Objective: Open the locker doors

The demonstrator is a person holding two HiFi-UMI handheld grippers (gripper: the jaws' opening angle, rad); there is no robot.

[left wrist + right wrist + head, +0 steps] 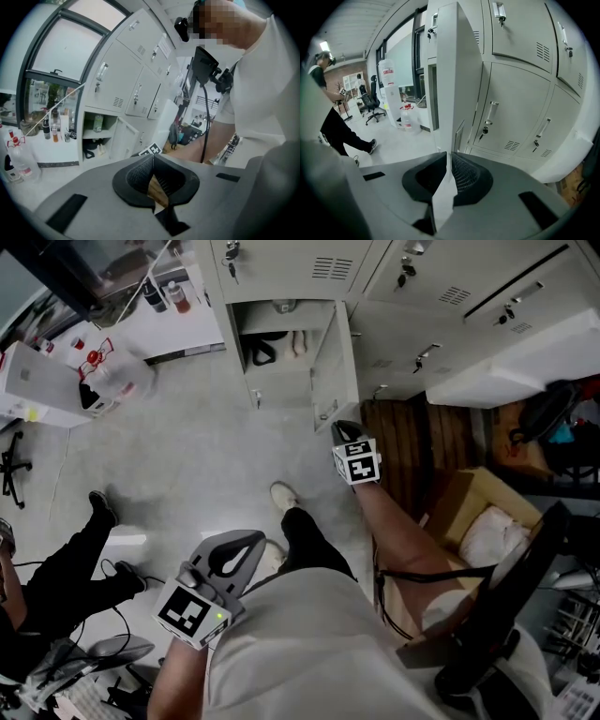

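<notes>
A bank of pale grey lockers [309, 268] runs along the top of the head view. One low locker [281, 343] stands open, with dark items on its shelves. Its door [335, 367] is swung out toward me. My right gripper [343, 430] is at that door's free edge. In the right gripper view the door [452, 70] is edge-on and runs down between the jaws of the right gripper [449, 157], which are shut on it. My left gripper [246, 545] hangs low by my hip, away from the lockers. Its jaws [153, 159] are shut with nothing between them.
Closed locker doors with handles [513, 112] stand right of the open one. A cardboard box [478, 512] and an office chair [506, 615] are at my right, with wooden planks [412, 446] by the lockers. A person in black [66, 568] sits at left. Water bottles [112, 371] stand far left.
</notes>
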